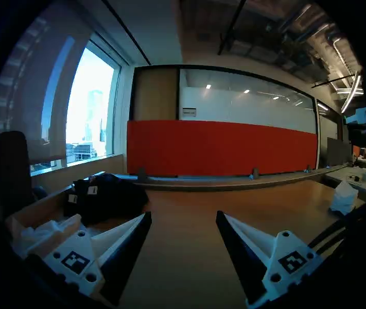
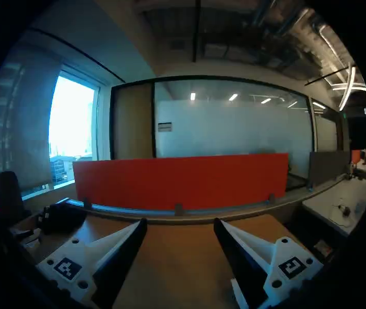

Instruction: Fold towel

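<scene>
**Left gripper view.** Left gripper, white fingers with black inner faces and a square black-and-white marker on each: spread wide, holding nothing, poised over the smooth brown wooden tabletop on the near side of the long red partition panel. Heap of black cloth with small white tags: lying on the tabletop in front of the panel's left end, well apart from both fingers. Cannot tell whether this heap is the towel. Pale open box with white contents: nearer than the heap, just beside the left finger. Crumpled white object: on the tabletop past the panel's right end. Black chair back and bright window: left of the panel.

**Right gripper view.** Right gripper, same white-and-black build: likewise opened wide and empty, pointing at the middle of the red partition panel across bare tabletop. Same black cloth heap: low at the far left, before the panel's left end and clear of the fingers. White desk: beyond the panel's right end. Frosted glass wall: behind and above the panel.
</scene>
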Action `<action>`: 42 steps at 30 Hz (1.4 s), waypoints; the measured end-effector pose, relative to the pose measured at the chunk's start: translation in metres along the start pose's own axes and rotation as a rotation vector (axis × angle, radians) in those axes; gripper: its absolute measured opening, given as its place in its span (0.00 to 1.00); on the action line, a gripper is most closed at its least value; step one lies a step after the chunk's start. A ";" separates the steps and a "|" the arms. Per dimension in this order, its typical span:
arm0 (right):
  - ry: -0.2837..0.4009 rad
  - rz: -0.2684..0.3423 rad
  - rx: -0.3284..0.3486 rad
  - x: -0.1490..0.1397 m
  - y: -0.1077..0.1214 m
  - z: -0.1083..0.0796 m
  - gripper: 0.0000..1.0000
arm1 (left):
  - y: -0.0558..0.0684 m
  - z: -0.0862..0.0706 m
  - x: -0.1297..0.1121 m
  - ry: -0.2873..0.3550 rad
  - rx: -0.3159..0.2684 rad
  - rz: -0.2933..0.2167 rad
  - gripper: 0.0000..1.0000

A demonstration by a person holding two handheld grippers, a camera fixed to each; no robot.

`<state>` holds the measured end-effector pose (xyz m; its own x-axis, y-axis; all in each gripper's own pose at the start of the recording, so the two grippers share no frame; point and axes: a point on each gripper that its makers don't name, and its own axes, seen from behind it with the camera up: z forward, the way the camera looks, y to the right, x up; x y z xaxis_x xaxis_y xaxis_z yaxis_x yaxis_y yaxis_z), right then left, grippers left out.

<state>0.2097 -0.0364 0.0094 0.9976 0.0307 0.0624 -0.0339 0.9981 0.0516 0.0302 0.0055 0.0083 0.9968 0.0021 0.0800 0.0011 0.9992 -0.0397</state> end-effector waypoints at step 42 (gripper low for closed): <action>-0.005 -0.021 0.044 -0.044 -0.007 0.013 1.00 | -0.004 0.002 -0.044 0.068 0.030 0.029 0.93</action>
<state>0.1648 -0.0457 0.0193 0.9978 0.0098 0.0662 -0.0162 0.9952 0.0969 -0.0141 0.0017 0.0065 0.9995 0.0290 0.0110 -0.0289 0.9995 -0.0108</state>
